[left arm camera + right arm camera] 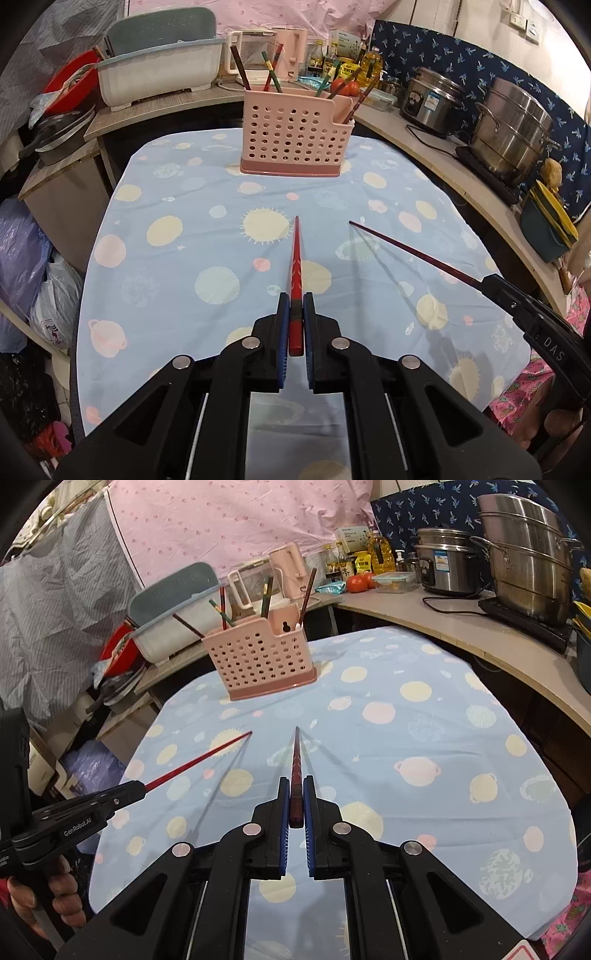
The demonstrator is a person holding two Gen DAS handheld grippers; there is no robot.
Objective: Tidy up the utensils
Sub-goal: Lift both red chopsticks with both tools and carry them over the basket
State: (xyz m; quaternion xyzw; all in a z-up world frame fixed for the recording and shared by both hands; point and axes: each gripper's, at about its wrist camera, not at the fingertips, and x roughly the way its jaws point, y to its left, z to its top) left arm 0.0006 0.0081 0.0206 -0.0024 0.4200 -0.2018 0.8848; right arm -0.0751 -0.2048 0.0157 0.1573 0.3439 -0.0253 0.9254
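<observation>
A pink perforated utensil holder [295, 138] stands at the far end of the table and holds several chopsticks; it also shows in the right wrist view [260, 661]. My left gripper [295, 301] is shut on a red chopstick [295, 266] that points forward above the cloth. My right gripper [295, 782] is shut on a dark red chopstick [296, 764], also pointing toward the holder. Each gripper shows in the other's view: the right one [491, 282] with its dark chopstick [413, 253], the left one [138, 788] with its red chopstick [199, 757].
The table wears a blue planet-print cloth [184, 258]. Behind it a counter carries a white dish tub [159, 74], a pink kettle [291, 51], bottles, tomatoes [362, 581], a rice cooker [430, 99] and a steel pot [513, 125]. Plastic bags [33, 280] lie left of the table.
</observation>
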